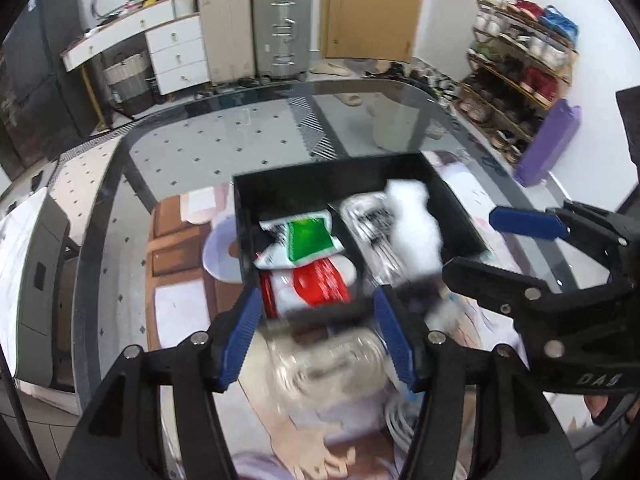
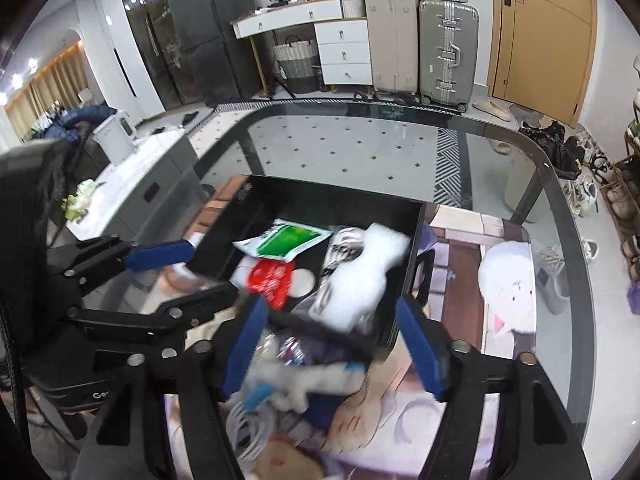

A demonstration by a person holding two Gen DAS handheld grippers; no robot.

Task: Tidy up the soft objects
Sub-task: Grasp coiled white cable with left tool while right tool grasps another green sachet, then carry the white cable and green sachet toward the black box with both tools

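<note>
A black divided tray (image 1: 460, 216) (image 2: 328, 196) stands on a printed mat on the glass table. Its left section holds a green-and-white packet (image 1: 308, 240) (image 2: 286, 240) over a red-and-white packet (image 1: 320, 284) (image 2: 270, 278). Its right section holds a white fluffy piece (image 1: 414, 232) (image 2: 360, 280) on a clear printed bag (image 1: 366, 212). My left gripper (image 1: 318, 300) (image 2: 188, 276) is open at the tray's near wall, a blurred clear packet (image 1: 332, 356) loose between its fingers. My right gripper (image 2: 332, 304) (image 1: 492, 248) is open too, over a blurred white and blue soft item (image 2: 308, 376).
The mat (image 2: 508, 280) covers the near part of the glass table (image 2: 360, 148), whose rounded edge runs along the far side. Beyond it stand suitcases (image 2: 448, 52), a white drawer unit (image 2: 346, 52), a wooden door (image 2: 540, 36) and a shoe rack (image 1: 520, 80). White cable (image 2: 248, 428) lies nearby.
</note>
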